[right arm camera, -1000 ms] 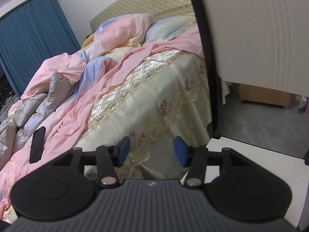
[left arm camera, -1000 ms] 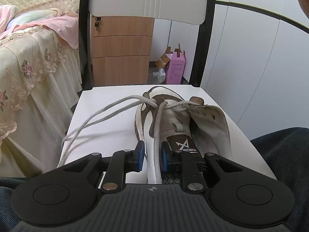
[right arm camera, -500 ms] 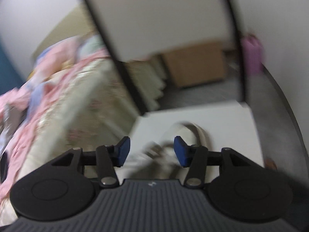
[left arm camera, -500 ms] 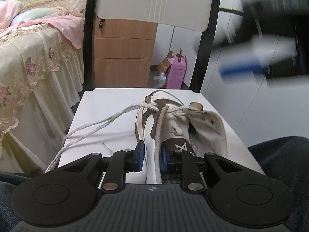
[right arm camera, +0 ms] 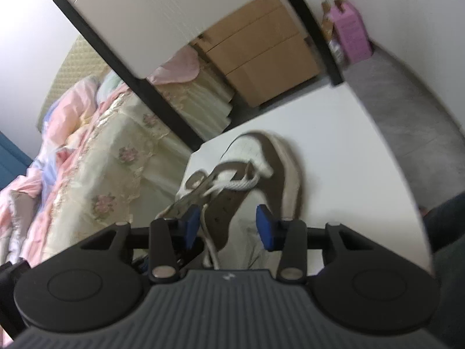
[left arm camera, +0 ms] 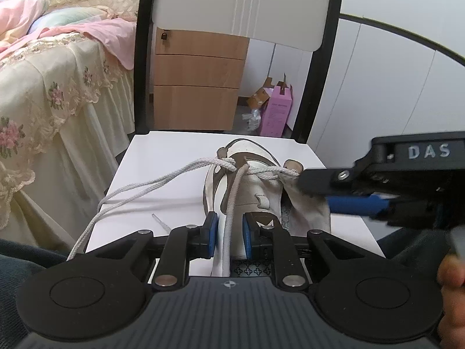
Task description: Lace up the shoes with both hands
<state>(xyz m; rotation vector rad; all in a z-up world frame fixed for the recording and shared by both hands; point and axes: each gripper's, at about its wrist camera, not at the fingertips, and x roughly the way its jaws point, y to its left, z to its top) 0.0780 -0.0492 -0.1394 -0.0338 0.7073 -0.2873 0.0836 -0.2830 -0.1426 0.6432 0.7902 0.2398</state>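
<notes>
A white and brown shoe (left arm camera: 255,151) lies on the white chair seat (left arm camera: 162,151), toe pointing away. Its white laces (left arm camera: 162,181) cross at the lowest eyelets and trail off to the left. My left gripper (left arm camera: 229,234) sits at the shoe's opening. Its jaws stand narrowly apart and one lace strand (left arm camera: 232,203) runs between the pads without being pressed. My right gripper (left arm camera: 315,193) reaches in from the right beside the shoe's right eyelet flap. In the right wrist view, the right gripper (right arm camera: 228,225) hangs over the shoe (right arm camera: 252,151), its jaws closing on nothing.
The chair back (left arm camera: 241,3) rises behind the seat. A bed with floral and pink covers (left arm camera: 58,101) stands to the left. A wooden drawer unit (left arm camera: 197,81) and a pink box (left arm camera: 276,110) are behind. A person's dark trouser legs (left arm camera: 412,244) flank the seat's near edge.
The right gripper swung from facing the bed down onto the shoe, rolling as it came, and its jaws narrowed. It now shows in the left wrist view. The left gripper and shoe stayed put.
</notes>
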